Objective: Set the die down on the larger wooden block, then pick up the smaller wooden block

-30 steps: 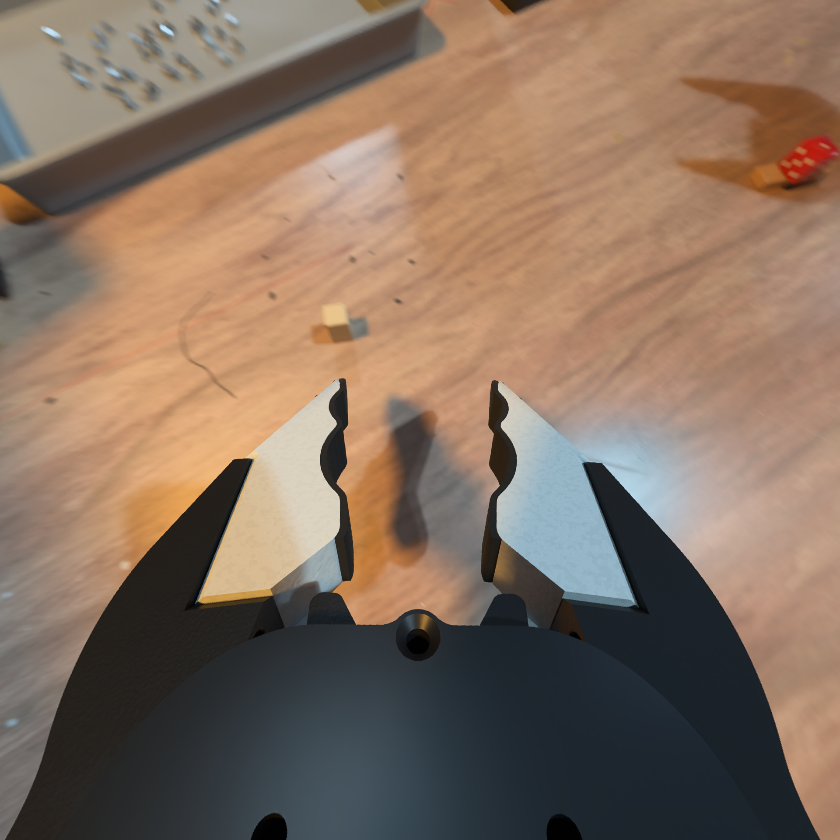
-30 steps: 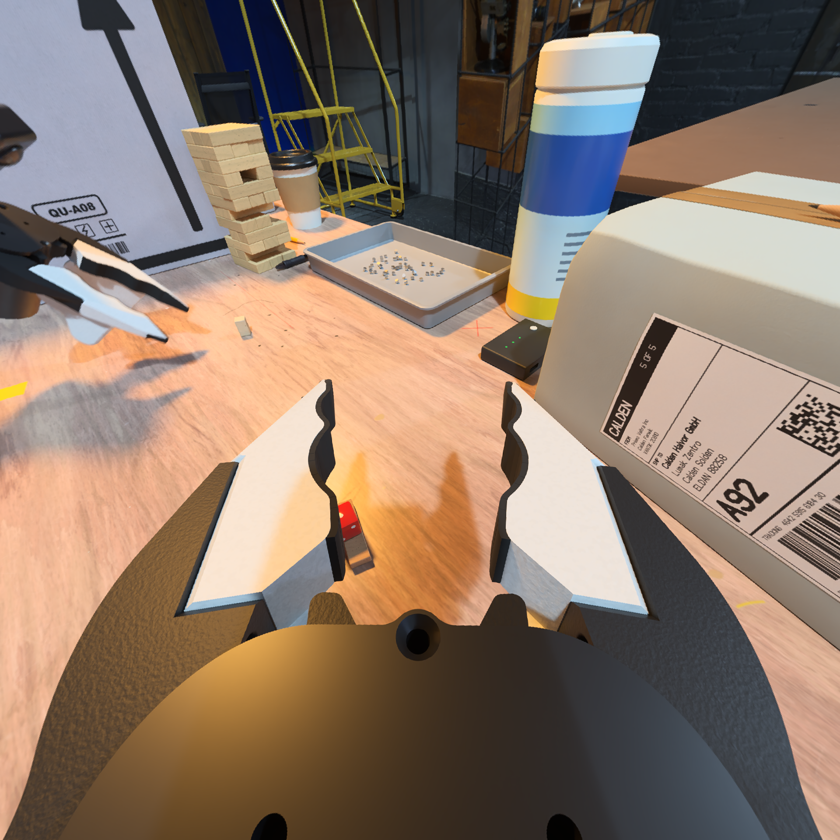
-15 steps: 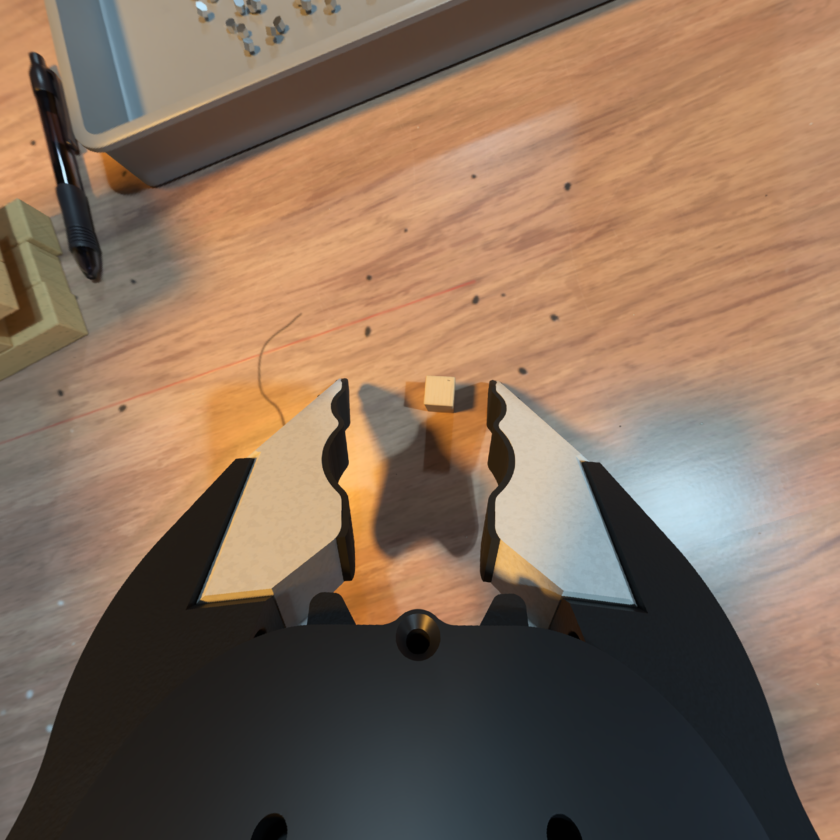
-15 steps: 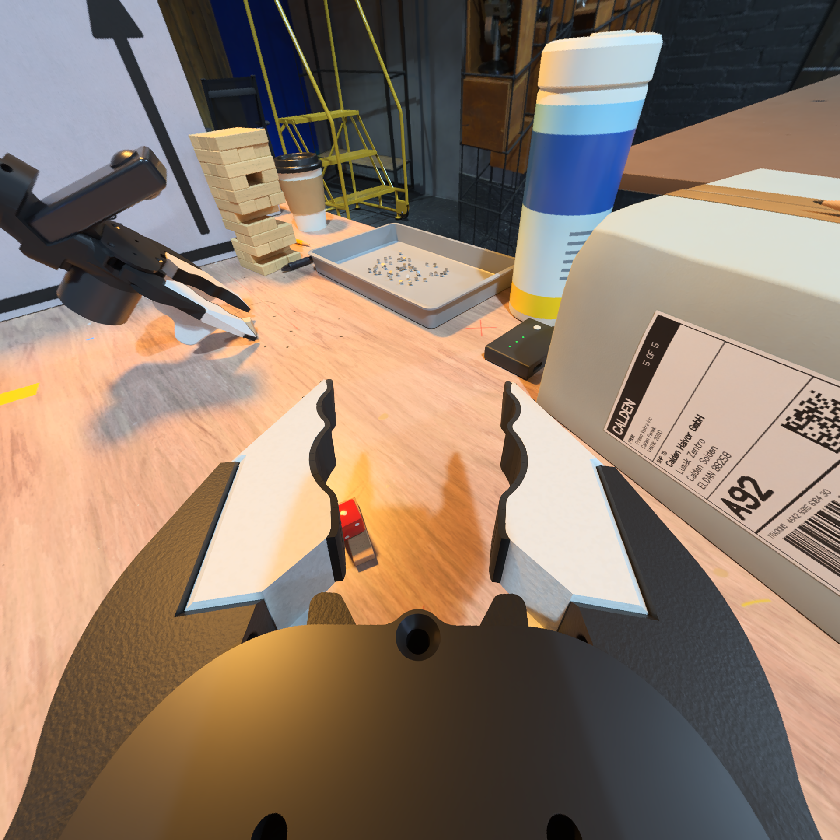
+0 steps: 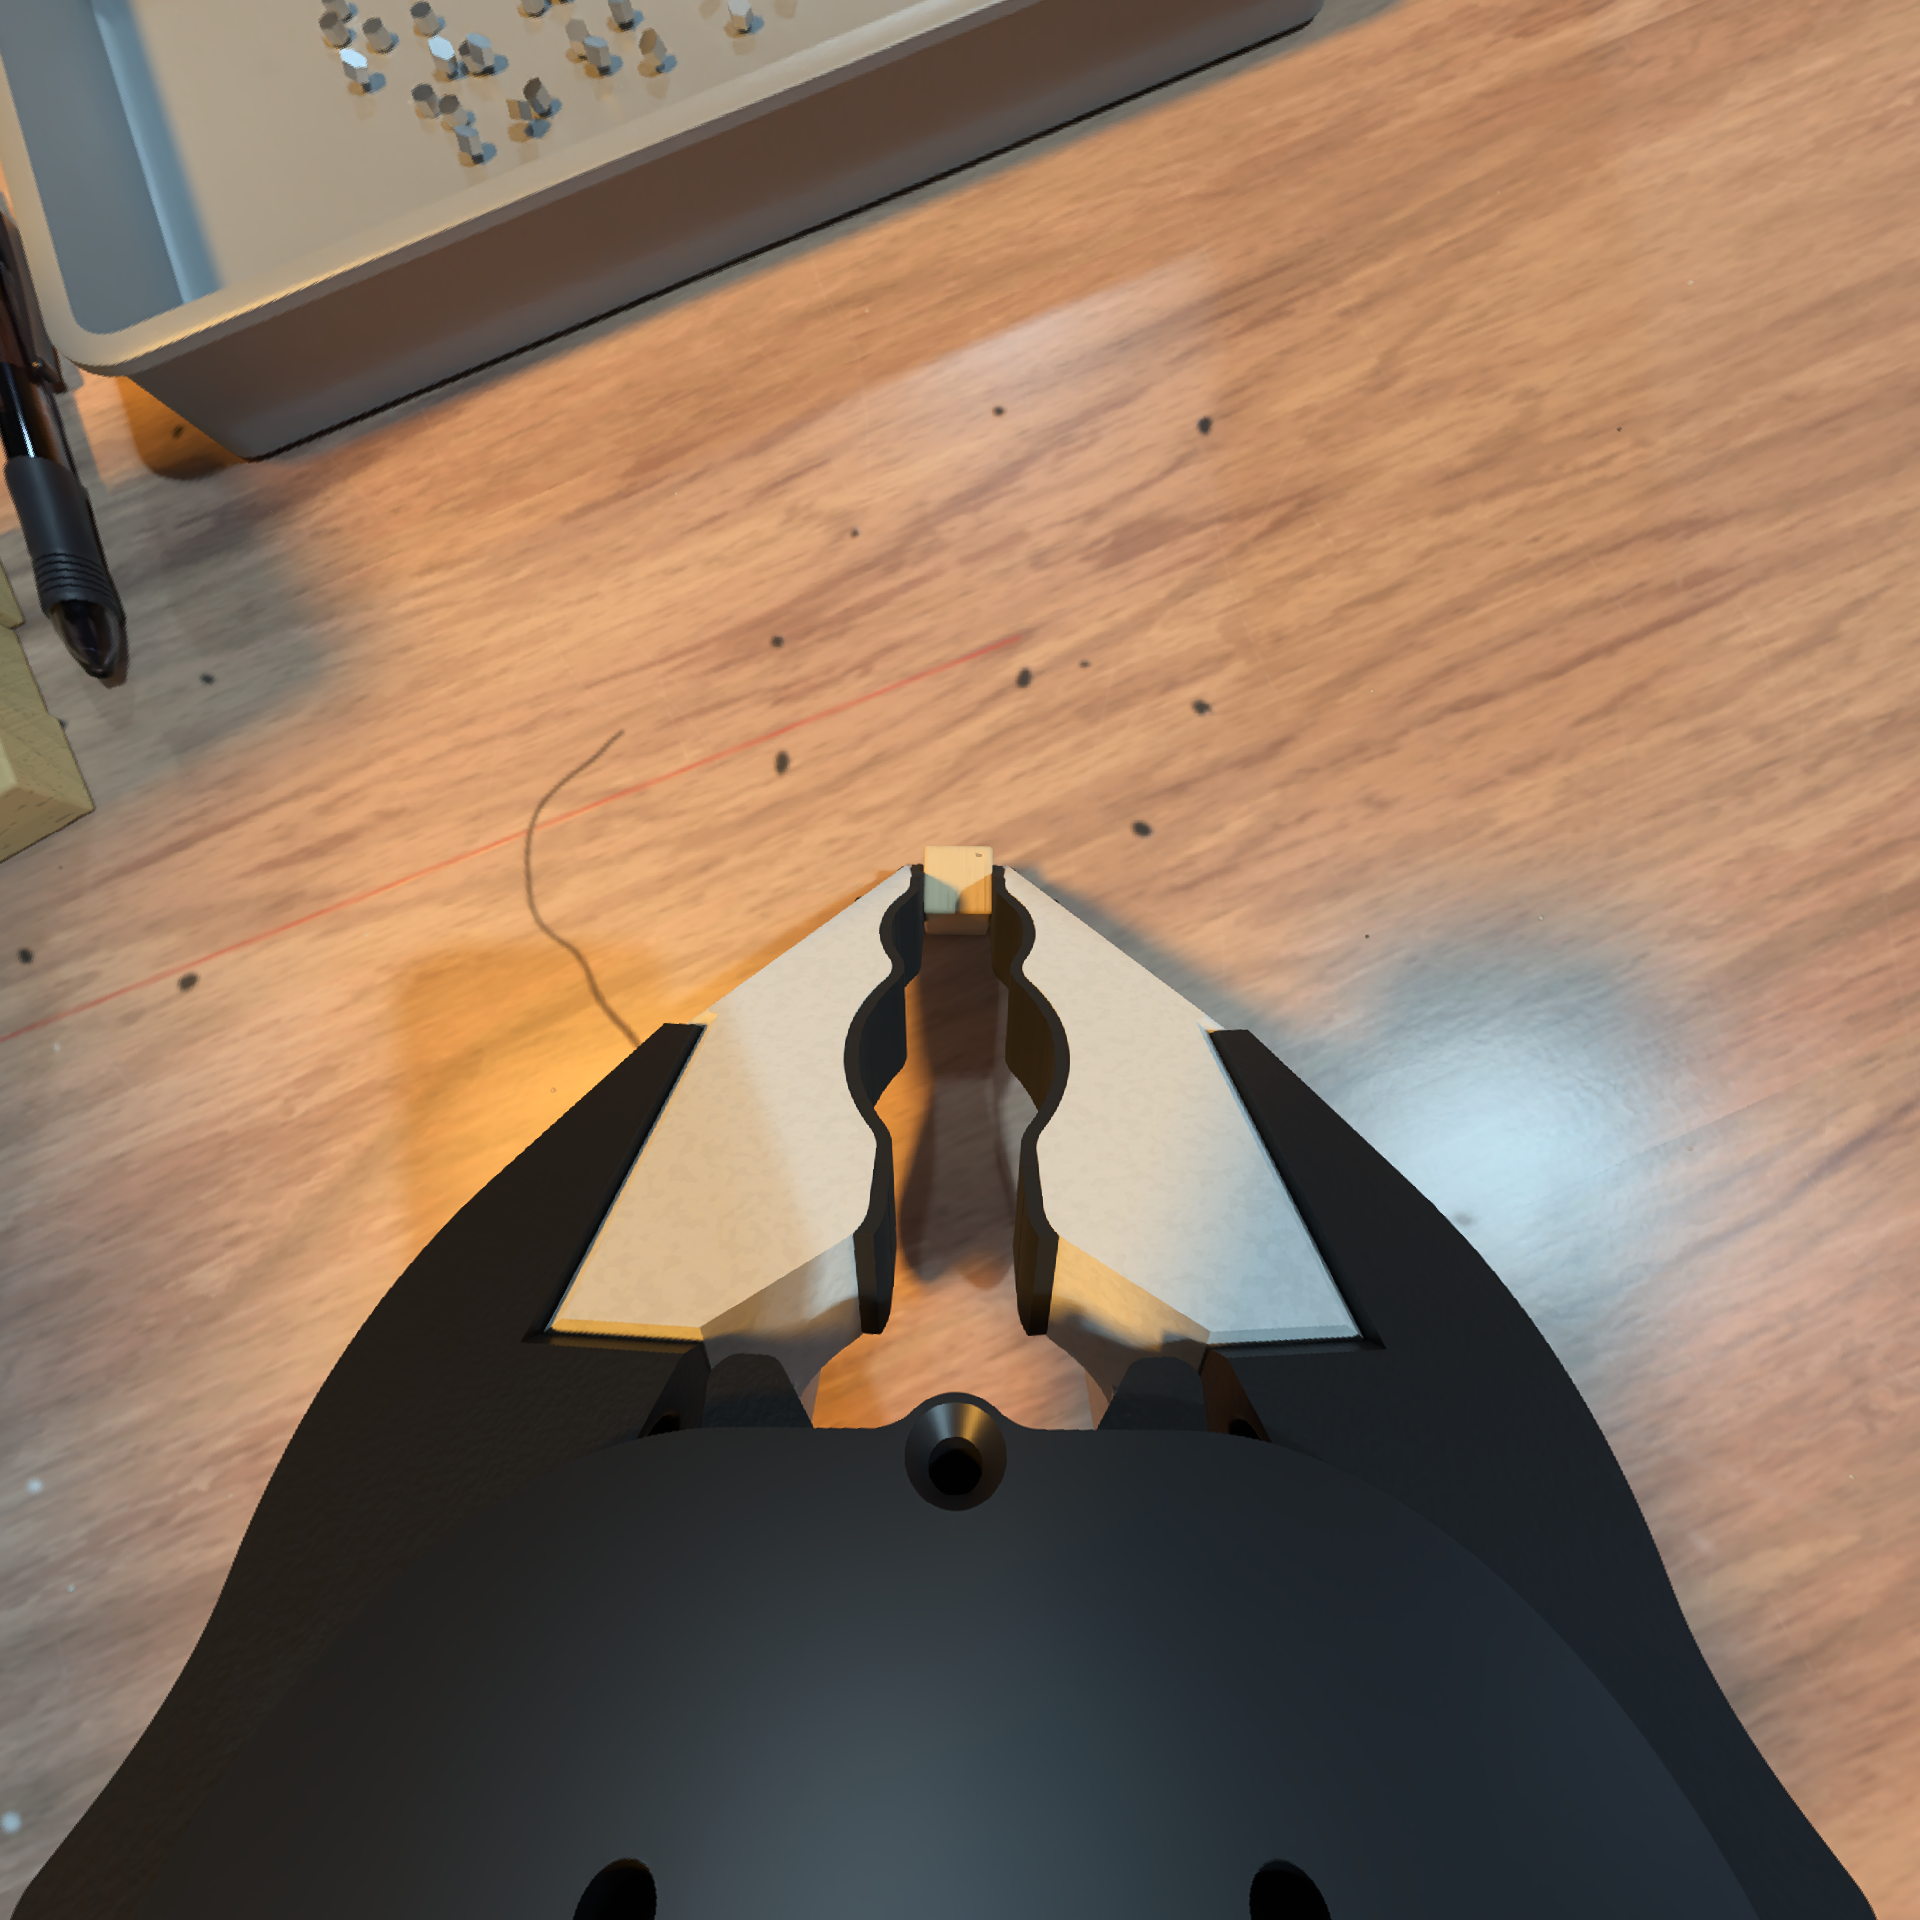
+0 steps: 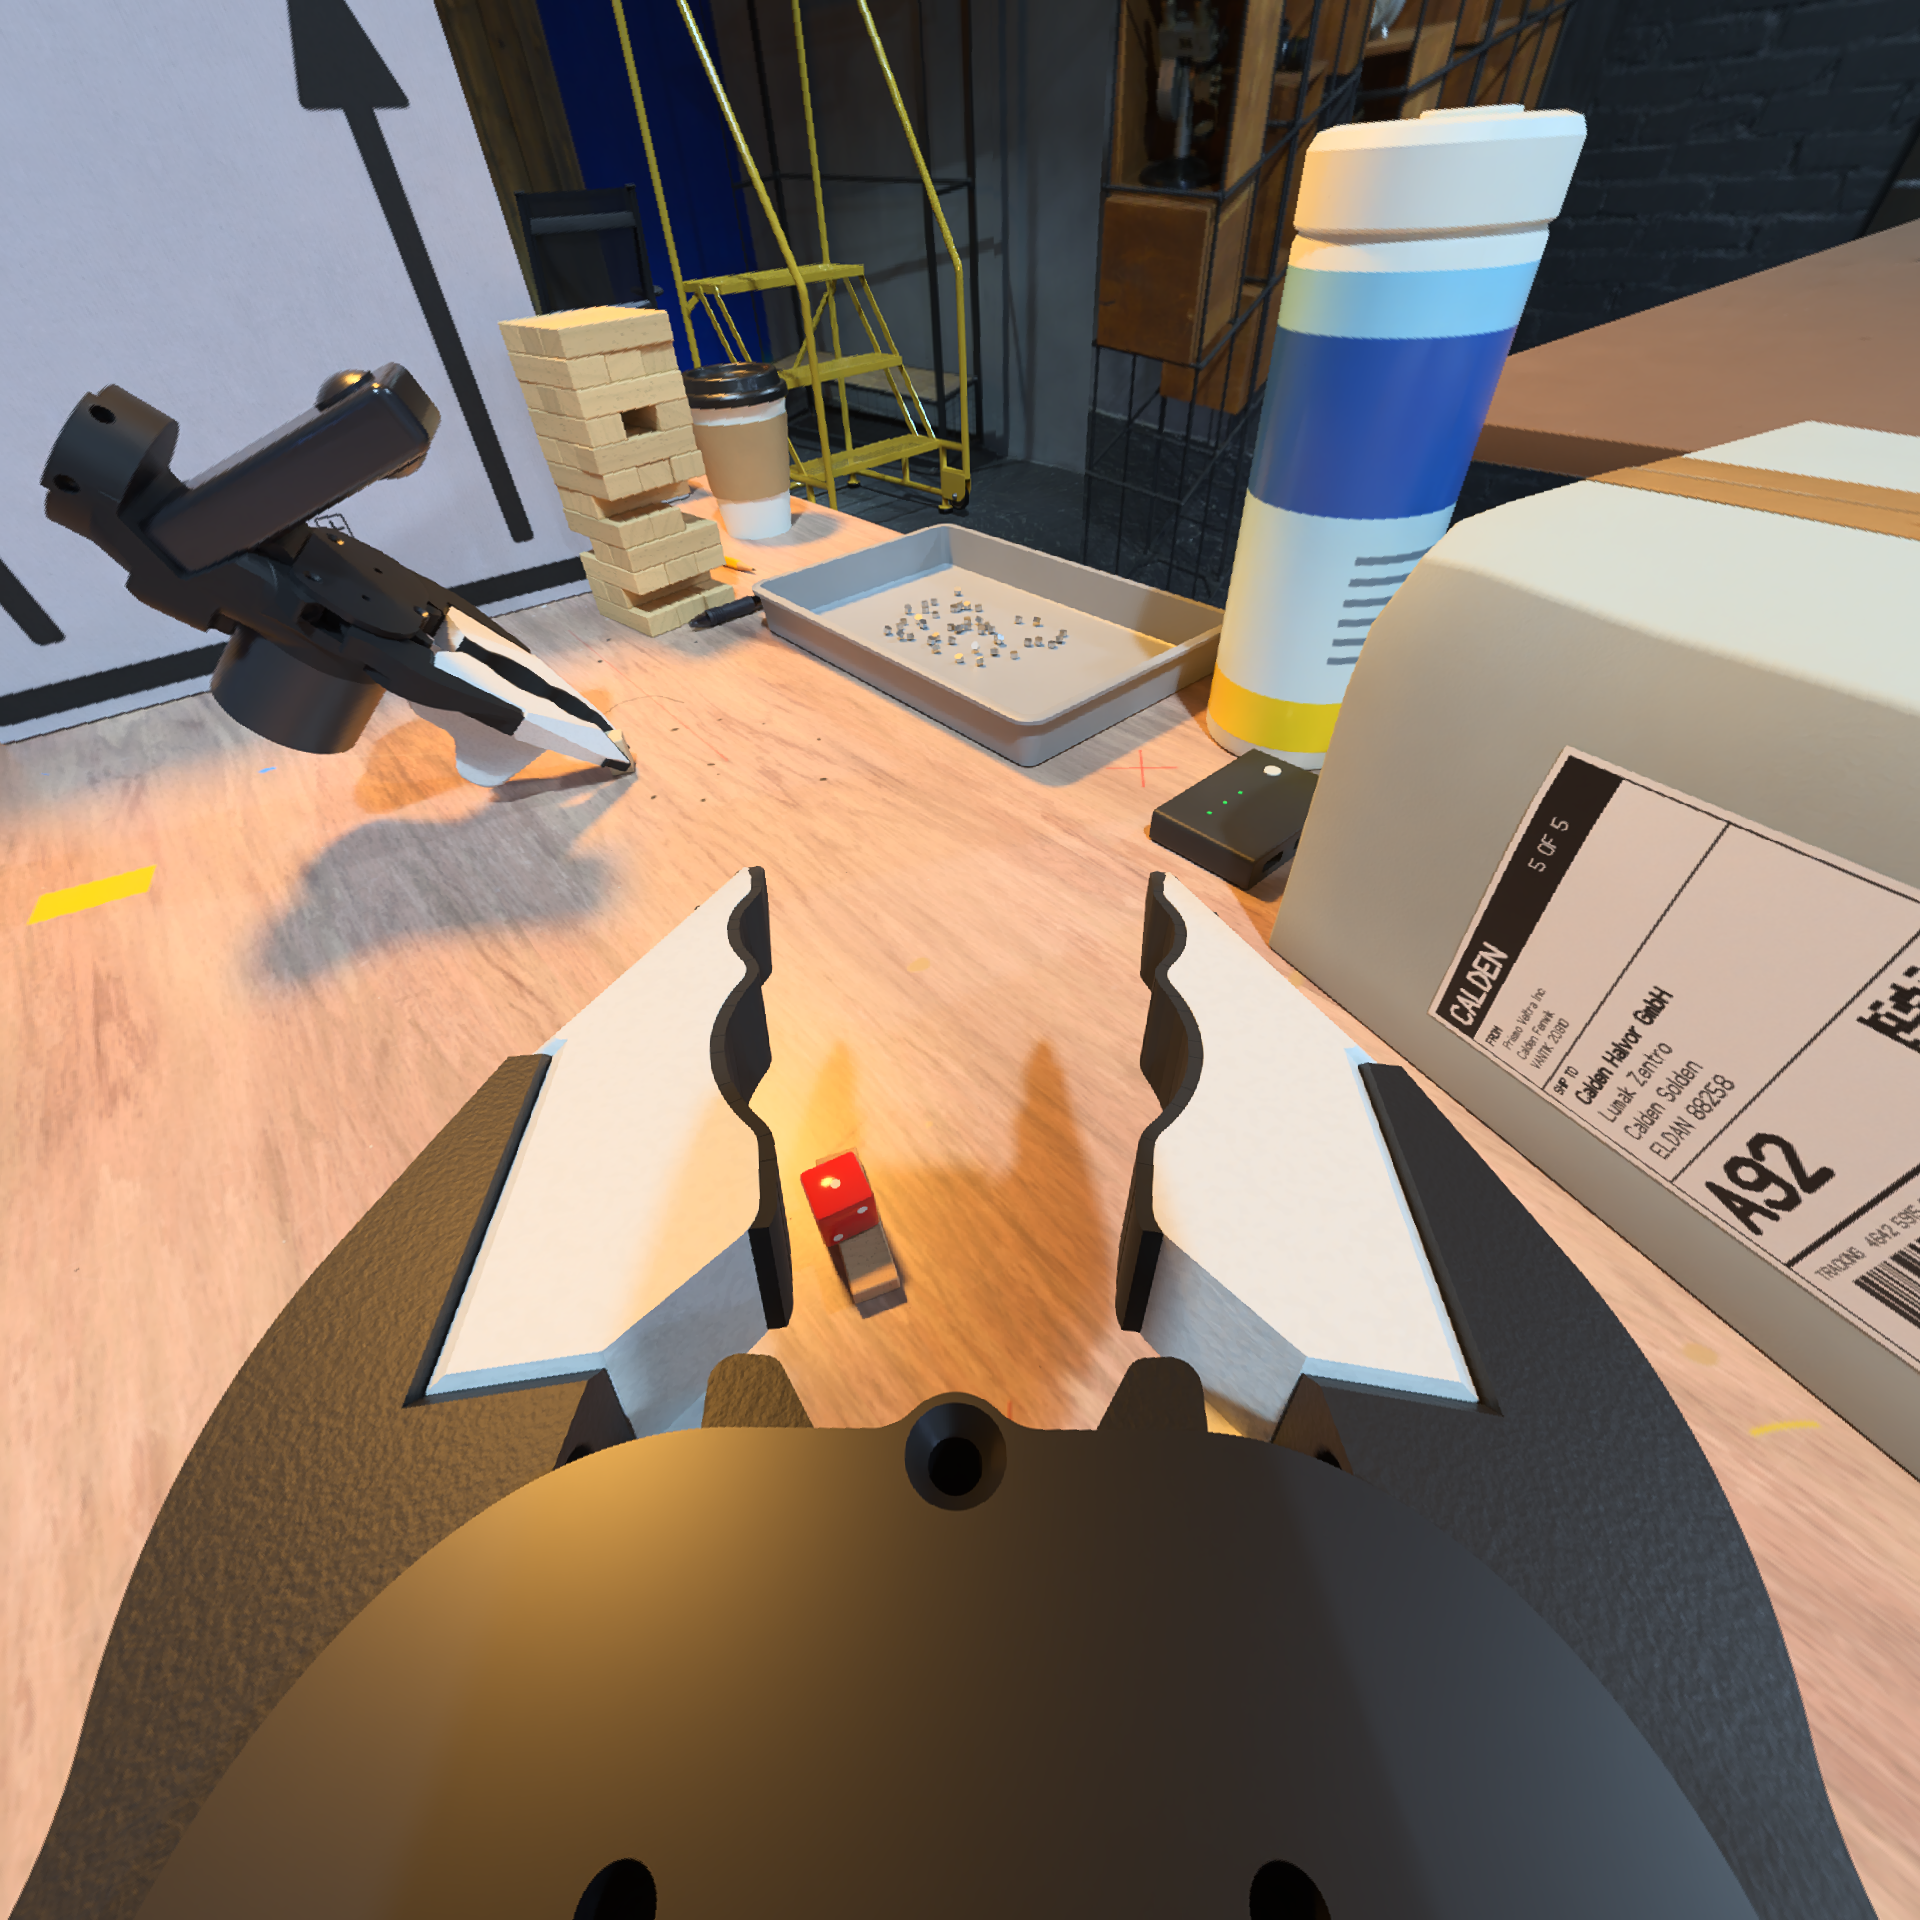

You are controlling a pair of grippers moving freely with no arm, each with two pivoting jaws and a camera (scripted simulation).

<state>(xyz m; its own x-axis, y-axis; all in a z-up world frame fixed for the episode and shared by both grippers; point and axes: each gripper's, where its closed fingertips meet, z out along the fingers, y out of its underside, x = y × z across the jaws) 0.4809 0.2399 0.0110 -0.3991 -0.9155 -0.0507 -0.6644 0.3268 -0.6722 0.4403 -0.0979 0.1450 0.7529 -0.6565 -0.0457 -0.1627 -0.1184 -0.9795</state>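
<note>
In the left wrist view my left gripper [image 5: 957, 883] is shut on the smaller wooden block [image 5: 958, 890], a pale cube pinched between the fingertips at the tabletop. It also shows in the right wrist view [image 6: 613, 750], tips down on the table at the left. In the right wrist view the red die [image 6: 837, 1197] sits on one end of the larger wooden block [image 6: 871, 1270], which lies on the table. My right gripper [image 6: 954, 904] is open and empty above them, the die showing between its fingers near the left one.
A grey tray [image 6: 1091, 717] of small metal nuts, also in the left wrist view [image 5: 436, 301]. A black pen [image 5: 57, 520], a wooden block tower [image 6: 623, 468], a coffee cup [image 6: 740, 452], a tall canister [image 6: 1382, 416], a small black box [image 6: 1231, 816], a big labelled parcel [image 6: 1621, 831].
My left gripper moved forward around the smaller block and closed on it. My right gripper stayed open over the die and rose slightly.
</note>
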